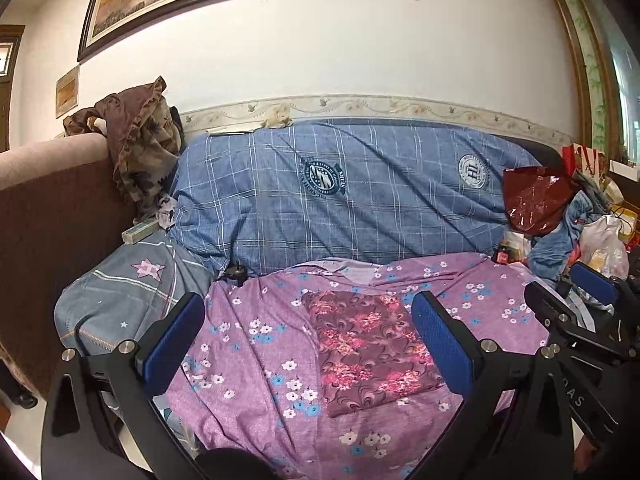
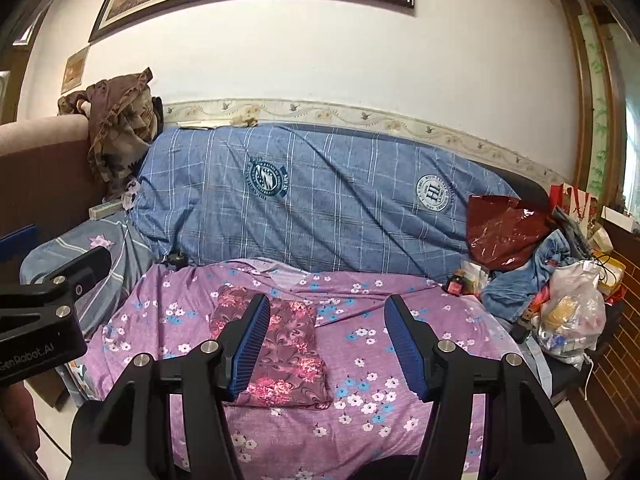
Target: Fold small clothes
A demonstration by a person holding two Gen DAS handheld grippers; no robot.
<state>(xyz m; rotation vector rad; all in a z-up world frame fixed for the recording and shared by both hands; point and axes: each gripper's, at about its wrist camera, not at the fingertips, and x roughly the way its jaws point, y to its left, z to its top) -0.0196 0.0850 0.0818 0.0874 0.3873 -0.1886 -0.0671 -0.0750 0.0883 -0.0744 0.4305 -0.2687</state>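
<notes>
A maroon garment with pink flowers lies folded into a flat rectangle on the purple flowered sheet; it also shows in the right wrist view. My left gripper is open and empty, held above and in front of the garment. My right gripper is open and empty, a little to the garment's right, its left finger overlapping the garment in view. The right gripper shows at the right of the left wrist view. The left gripper shows at the left edge of the right wrist view.
A blue checked quilt lies rolled along the wall behind. A grey pillow sits left by the brown headboard. A brown cloth drapes over it. Bags and clothes pile at the right.
</notes>
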